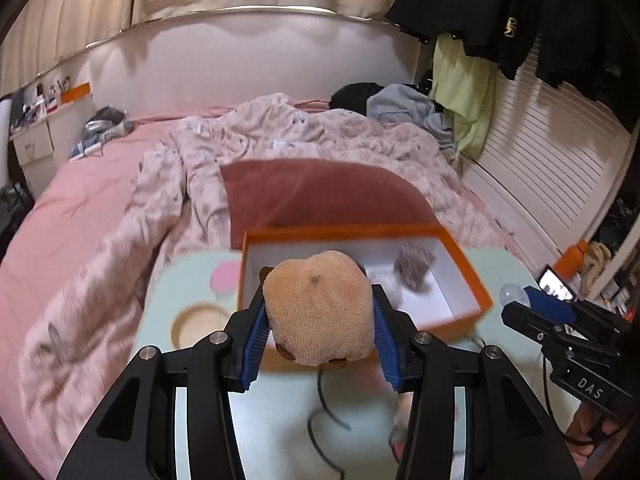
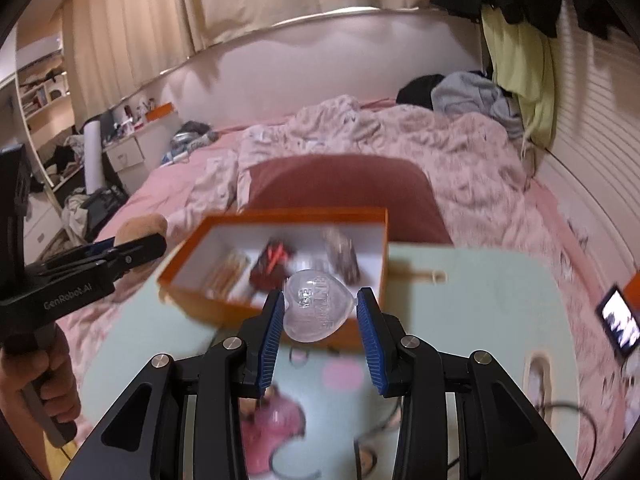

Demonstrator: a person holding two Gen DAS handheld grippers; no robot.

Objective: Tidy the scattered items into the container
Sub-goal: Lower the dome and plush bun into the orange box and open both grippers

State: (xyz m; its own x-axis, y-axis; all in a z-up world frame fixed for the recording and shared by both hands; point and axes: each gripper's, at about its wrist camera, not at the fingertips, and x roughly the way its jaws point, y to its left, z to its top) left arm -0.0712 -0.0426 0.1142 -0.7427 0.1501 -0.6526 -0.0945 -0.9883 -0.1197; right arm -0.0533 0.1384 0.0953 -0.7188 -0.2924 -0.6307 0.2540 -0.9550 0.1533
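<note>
Tan plush toy: being squeezed by left gripper.
Clear plastic heart: being pinched by right gripper.
Orange cardboard box: sitting beyond both.

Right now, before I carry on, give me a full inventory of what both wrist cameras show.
plush toy: one, tan, clamped in the left gripper.
clear heart case: one, transparent, clamped in the right gripper.
box: one, orange outside, white inside, open on the table, several blurred items inside.
table: one, pale green, in front of the bed.
cushion: one, dark red, behind the box.
duvet: one, pink patterned, rumpled on the bed.
phone: one, screen lit, right of the table.
cable: one, black, on the table.
left gripper: black, blue pads.
right gripper: black, blue pads.
hand: one, holding the left gripper's handle.
</note>
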